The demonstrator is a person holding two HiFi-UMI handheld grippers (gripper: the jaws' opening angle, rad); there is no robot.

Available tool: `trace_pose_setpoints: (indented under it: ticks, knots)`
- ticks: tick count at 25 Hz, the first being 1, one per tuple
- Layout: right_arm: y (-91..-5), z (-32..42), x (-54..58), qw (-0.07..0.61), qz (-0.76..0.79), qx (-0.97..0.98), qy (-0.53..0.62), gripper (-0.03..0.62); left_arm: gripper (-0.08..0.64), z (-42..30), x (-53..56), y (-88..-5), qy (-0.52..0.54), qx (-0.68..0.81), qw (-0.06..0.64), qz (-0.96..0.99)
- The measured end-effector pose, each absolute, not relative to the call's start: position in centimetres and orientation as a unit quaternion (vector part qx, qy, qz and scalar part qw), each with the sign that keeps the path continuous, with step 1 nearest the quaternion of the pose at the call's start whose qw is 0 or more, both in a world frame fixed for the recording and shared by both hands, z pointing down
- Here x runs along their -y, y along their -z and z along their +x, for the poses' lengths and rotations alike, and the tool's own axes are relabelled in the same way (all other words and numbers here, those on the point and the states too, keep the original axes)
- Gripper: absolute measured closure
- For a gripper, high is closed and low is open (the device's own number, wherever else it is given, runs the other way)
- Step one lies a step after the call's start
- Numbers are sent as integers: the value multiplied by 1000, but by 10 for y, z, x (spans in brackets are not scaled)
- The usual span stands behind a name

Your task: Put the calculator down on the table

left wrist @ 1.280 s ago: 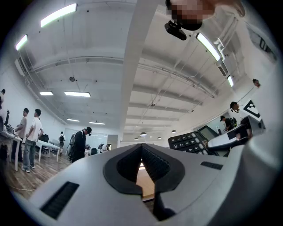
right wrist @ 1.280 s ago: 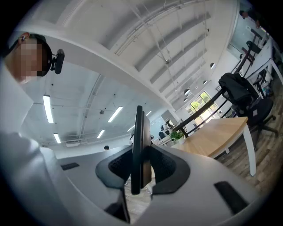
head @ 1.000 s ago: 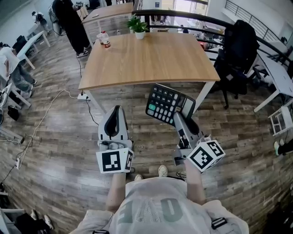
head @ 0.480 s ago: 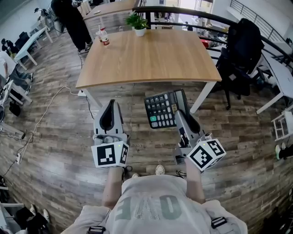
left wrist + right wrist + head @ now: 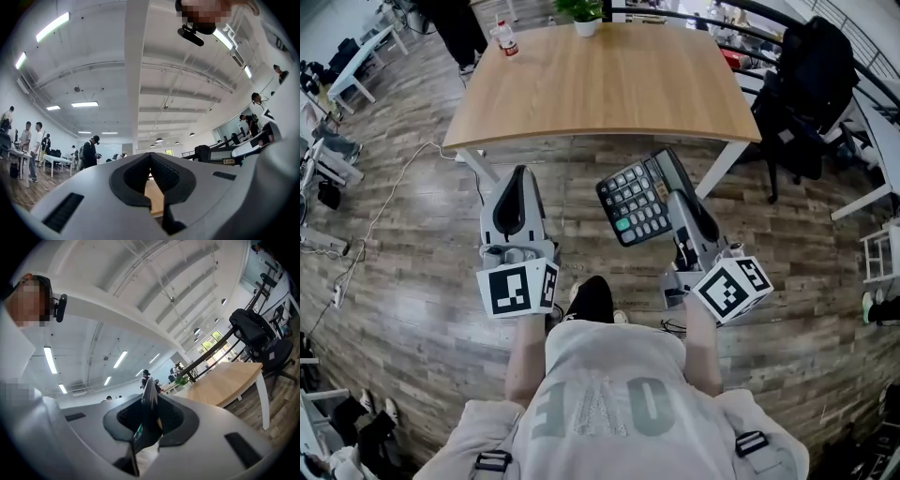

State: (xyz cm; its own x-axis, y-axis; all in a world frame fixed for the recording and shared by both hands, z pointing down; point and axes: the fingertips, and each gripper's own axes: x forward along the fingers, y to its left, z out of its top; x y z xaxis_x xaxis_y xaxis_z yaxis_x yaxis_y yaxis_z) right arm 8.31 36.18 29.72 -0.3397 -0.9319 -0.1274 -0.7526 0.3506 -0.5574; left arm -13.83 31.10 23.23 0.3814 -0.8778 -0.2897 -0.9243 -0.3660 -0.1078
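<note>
The black desk calculator with grey keys stands between the closing fingers of your right gripper, pads on it. That gripper's own view shows only its thin edge; the head view shows the keypad. The light wooden table lies beyond the fingertips. The fingers of your left gripper meet, empty.

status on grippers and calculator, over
Right gripper, jaws closing on calculator, held over floor. Left gripper shut, empty. Table ahead; bottle, plant at far edge.

2 arms forward. Left gripper jaws together, empty. Right gripper jaws closing, calculator clamped between.
</note>
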Motion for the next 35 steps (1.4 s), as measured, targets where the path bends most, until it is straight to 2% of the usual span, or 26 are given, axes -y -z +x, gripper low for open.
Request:
trace_pose_setpoints:
  ticks: [24,35]
  knots:
    - [-314,101,-199,186,-571,-773,202,517,552,-115,-114,-282,-94,-530,84,-839]
    - [-306,109,-69,186,-584,-761,213,517,552,-111,23,-274,-87,-525,78,-843]
